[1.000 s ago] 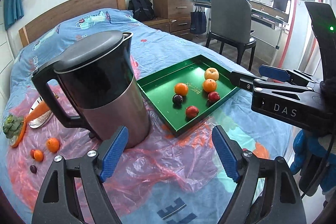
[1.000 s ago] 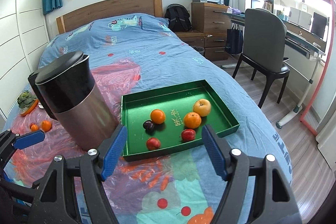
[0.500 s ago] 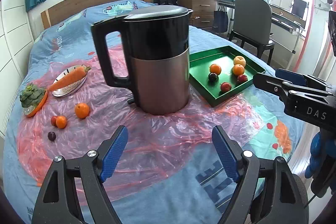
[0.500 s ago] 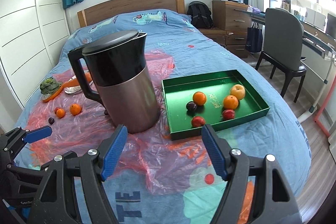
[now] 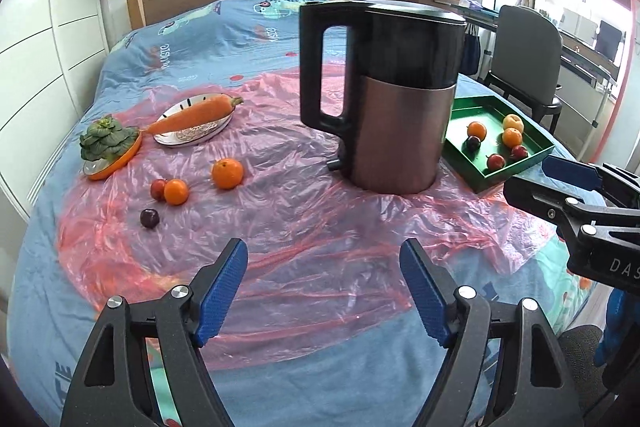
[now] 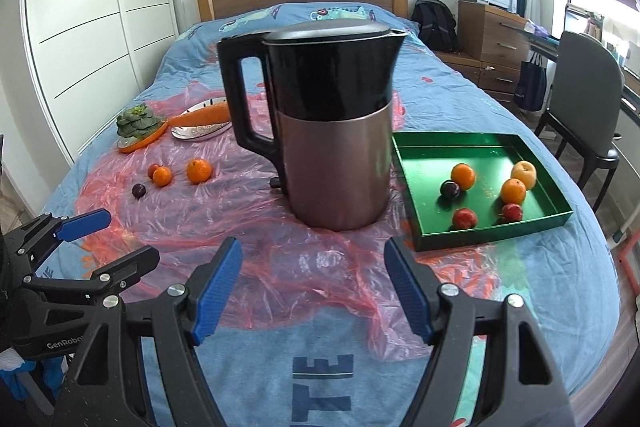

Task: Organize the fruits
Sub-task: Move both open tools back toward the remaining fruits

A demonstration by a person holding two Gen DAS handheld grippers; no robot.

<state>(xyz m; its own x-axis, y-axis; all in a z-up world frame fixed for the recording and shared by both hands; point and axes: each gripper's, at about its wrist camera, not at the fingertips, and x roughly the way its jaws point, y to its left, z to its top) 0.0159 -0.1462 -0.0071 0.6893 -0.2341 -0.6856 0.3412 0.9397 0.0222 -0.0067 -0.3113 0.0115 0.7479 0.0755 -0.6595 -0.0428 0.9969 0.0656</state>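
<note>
A green tray (image 6: pixel 416 163) lies on the bed at the right and holds several fruits: oranges (image 6: pixel 463 175), a peach (image 6: pixel 524 175), plums and small red fruits. The tray also shows in the left wrist view (image 5: pixel 486 111). Loose fruit lies on the pink plastic sheet at the left: a large orange (image 5: pixel 227 173), a small orange (image 5: pixel 176 191), a red fruit (image 5: pixel 158 188) and a dark plum (image 5: pixel 149 218). My left gripper (image 5: pixel 323 291) is open and empty above the sheet's near edge. My right gripper (image 6: pixel 312 287) is open and empty in front of the kettle.
A tall black and steel kettle (image 5: pixel 394 99) stands mid-bed between the loose fruit and the tray. A carrot on a plate (image 5: pixel 196 117) and greens on an orange dish (image 5: pixel 108 147) sit at the far left. A chair (image 6: pixel 588 107) and desk stand right of the bed.
Both grippers have swung left and pulled back. The view now takes in the loose fruit at the left, and the tray has slid toward the right of each view. Both stay open.
</note>
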